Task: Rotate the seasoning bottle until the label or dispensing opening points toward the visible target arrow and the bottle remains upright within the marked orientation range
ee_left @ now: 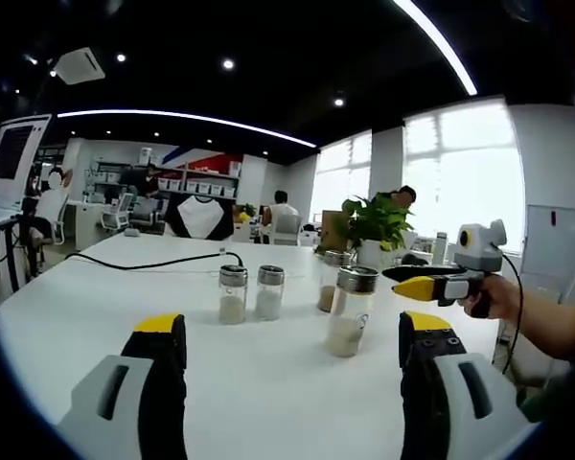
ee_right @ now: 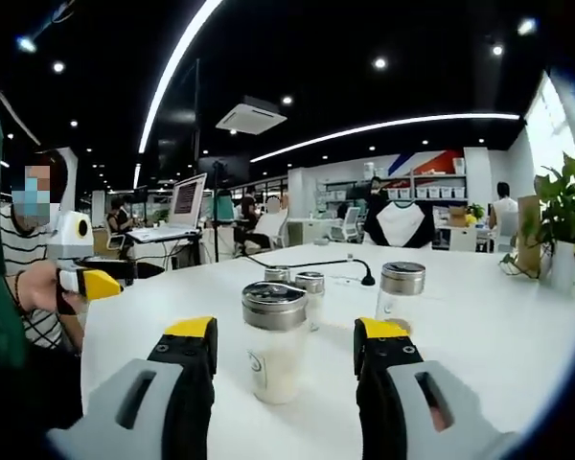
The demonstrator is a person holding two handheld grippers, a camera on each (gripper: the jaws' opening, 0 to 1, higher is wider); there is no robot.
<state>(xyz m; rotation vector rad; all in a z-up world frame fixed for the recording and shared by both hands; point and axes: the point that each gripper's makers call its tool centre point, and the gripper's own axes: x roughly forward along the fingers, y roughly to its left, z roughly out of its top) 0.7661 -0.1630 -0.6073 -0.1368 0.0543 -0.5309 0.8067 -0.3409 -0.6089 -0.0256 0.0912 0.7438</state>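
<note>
Four glass seasoning bottles with metal caps stand upright on the white table (ee_left: 125, 297). The nearest bottle (ee_left: 350, 311) holds pale powder and has a small label. In the right gripper view this bottle (ee_right: 273, 340) stands in front of my right gripper (ee_right: 287, 331), in line with the gap between its open jaws, with room on both sides. My right gripper (ee_left: 407, 280) comes in from the right, its tips close to that bottle's cap. My left gripper (ee_left: 293, 326) is open above the table, short of the bottles, holding nothing. A hand holds the left gripper (ee_right: 86, 283) at the left.
Two bottles (ee_left: 233, 294) (ee_left: 269, 291) stand side by side, and another (ee_left: 331, 280) stands further back. A black cable (ee_left: 153, 261) runs across the far table. A potted plant (ee_left: 374, 225) stands behind the bottles. People and desks are in the background.
</note>
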